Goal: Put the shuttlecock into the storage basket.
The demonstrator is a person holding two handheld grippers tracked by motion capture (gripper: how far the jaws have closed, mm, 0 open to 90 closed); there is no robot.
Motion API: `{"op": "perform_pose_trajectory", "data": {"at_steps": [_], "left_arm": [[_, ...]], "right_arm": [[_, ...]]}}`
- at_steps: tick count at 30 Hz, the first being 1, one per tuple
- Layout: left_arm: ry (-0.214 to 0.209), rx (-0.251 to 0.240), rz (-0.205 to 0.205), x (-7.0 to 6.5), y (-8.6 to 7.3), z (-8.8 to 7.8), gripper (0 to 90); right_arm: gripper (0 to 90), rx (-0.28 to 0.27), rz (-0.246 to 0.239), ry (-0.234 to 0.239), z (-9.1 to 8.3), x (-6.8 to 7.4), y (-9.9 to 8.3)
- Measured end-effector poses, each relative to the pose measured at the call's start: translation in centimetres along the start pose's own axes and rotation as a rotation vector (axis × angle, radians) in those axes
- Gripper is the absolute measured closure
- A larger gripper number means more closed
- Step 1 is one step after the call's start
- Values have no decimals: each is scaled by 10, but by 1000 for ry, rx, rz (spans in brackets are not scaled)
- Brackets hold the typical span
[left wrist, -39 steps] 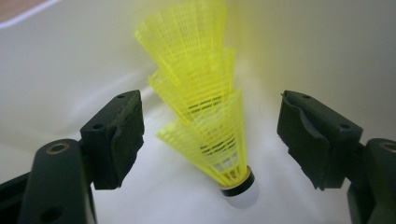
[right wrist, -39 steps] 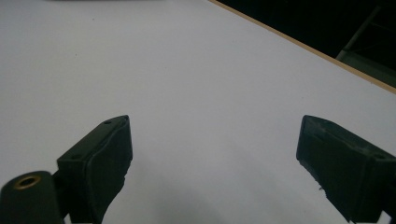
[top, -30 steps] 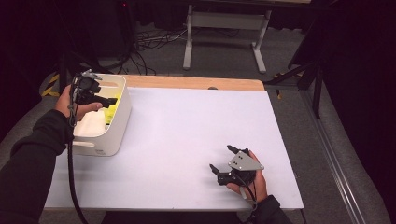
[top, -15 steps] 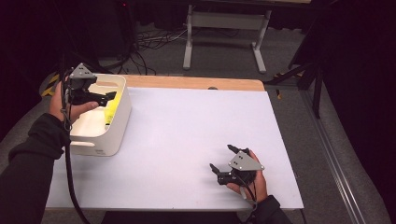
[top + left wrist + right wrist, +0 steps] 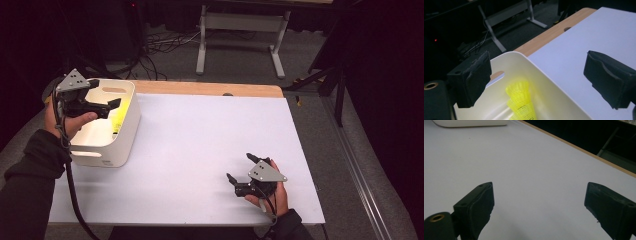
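A white bin [image 5: 127, 131] stands at the table's left edge with yellow shuttlecocks [image 5: 122, 113] stacked along its right inner wall. My left gripper [image 5: 103, 96] hovers over the bin's left side, open, its jaws just having opened wider with nothing between them. In the left gripper view the open gripper [image 5: 539, 72] looks down on the bin's rim [image 5: 541, 71] and the shuttlecocks [image 5: 520, 100] below. My right gripper [image 5: 240, 167] rests low on the white table [image 5: 200, 140] at the front right, open and empty. The right gripper view shows its jaws [image 5: 539, 200] wide apart over bare tabletop.
A wooden strip [image 5: 210, 89] runs along the table's far edge. Beyond it are a metal stand's legs [image 5: 240, 22] and cables [image 5: 160, 42] on the dark floor. The bin's base [image 5: 471, 123] sits at the top left of the right gripper view.
My left gripper has risen and drawn back to the left over the bin, its jaws spreading wider. The right gripper has stayed where it was.
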State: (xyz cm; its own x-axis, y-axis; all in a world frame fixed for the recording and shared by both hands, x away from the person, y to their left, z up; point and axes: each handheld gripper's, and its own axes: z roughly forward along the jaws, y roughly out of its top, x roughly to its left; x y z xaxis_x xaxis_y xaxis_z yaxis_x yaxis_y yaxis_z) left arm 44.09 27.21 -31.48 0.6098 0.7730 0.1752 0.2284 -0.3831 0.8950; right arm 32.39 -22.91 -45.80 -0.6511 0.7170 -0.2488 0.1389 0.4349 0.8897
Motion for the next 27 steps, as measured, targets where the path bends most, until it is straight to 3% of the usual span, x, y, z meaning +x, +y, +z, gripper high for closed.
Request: {"op": "perform_pose_trajectory", "data": {"at_steps": [5,19,27], "left_arm": [[-5,-41,4,-8,-4,-5,61],[-38,-98,67,-35,-3,-15,50],[-52,-144,60,-43,-6,-18,47]], "right_arm": [[93,11,-7,2,1,1,0],[84,14,-1,8,2,0,3],[80,15,-1,10,1,0,4]]}}
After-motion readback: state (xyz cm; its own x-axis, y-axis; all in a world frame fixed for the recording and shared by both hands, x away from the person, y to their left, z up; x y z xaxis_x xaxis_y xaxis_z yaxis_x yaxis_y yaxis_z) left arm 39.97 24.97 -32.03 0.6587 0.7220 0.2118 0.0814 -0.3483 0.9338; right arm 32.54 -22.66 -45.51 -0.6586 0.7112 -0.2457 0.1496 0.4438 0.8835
